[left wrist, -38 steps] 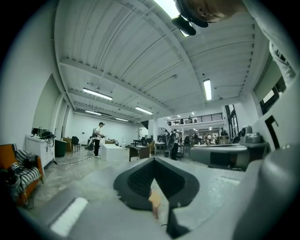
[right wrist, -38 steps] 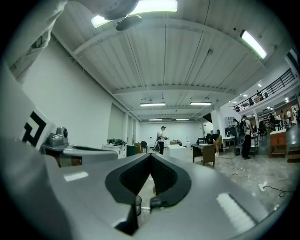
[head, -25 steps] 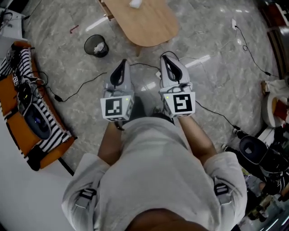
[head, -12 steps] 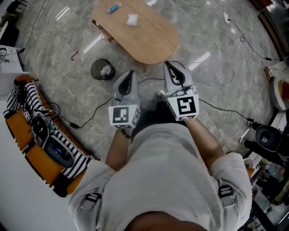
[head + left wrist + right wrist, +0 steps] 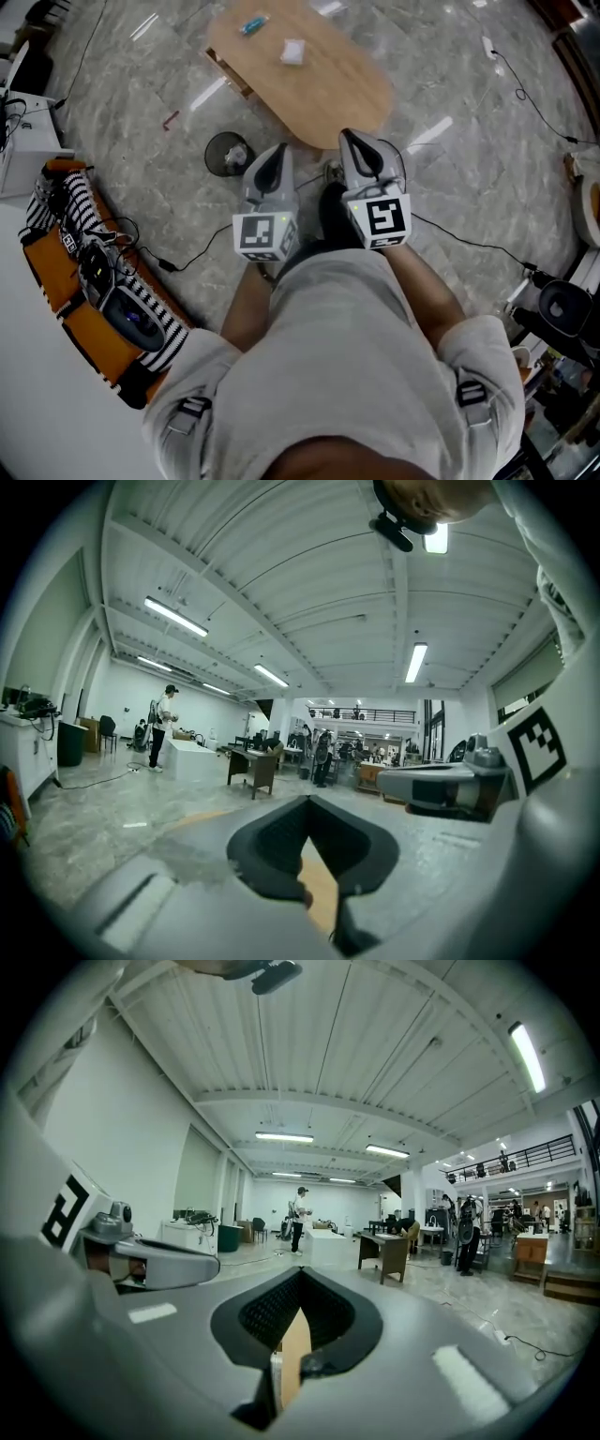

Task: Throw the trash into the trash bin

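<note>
— Trash [image 5: 292, 52], where do we find it?
— Top centre on the desk [image 5: 356, 89], well above our left claw [image 5: 277, 156] and right claw [image 5: 353, 143], both pressed together, empty; trash bin [image 5: 213, 155] beside the left one.

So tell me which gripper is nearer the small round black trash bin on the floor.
Left. In the head view the left gripper hangs just beside the black round trash bin; the right gripper is farther off, on the left gripper's far side from it.
</note>
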Demonstrator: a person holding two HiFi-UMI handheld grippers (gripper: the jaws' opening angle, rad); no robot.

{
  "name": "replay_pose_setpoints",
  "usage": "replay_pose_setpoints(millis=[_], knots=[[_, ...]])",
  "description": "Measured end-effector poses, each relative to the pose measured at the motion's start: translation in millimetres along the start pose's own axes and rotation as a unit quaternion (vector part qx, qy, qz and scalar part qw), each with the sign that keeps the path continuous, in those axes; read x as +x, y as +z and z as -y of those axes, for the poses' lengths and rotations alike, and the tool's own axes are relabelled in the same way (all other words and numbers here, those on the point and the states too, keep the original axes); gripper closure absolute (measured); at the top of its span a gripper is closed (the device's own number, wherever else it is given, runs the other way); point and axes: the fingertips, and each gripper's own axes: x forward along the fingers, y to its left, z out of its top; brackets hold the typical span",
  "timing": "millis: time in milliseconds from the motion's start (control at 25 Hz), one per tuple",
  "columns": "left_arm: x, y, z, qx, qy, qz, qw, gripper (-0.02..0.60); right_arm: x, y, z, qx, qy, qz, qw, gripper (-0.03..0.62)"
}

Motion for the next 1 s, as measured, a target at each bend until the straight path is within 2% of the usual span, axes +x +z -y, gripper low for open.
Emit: replay_pose_setpoints(millis=[320,600,800,1000], knots=[[113.7,-0.6,-28.5,0.006,0.016,-0.029,0.9994,0.563,90.6,-9.5,71.7,0.023,0.02,-0.006,1.0,0.586],[198.5,-29.7,-43.8,0.063,0.018,-0.099,0.9929,0.563,154.5,-60.1,126.8,0.06,0.041,-0.041,0.996,0.586],[253.8,-63.5,-73.5,0.095,-0.007,-0.154,0.9835,0.563,212.2,-103.3,149.7,0.076,0.051,-0.072,0.993,0.586],[305.8,-93.2,-91.3,0.121,-0.046,-0.173,0.9763,0.563,246.7,-140.8,156.2,0.089,0.046,-0.092,0.991,0.586]])
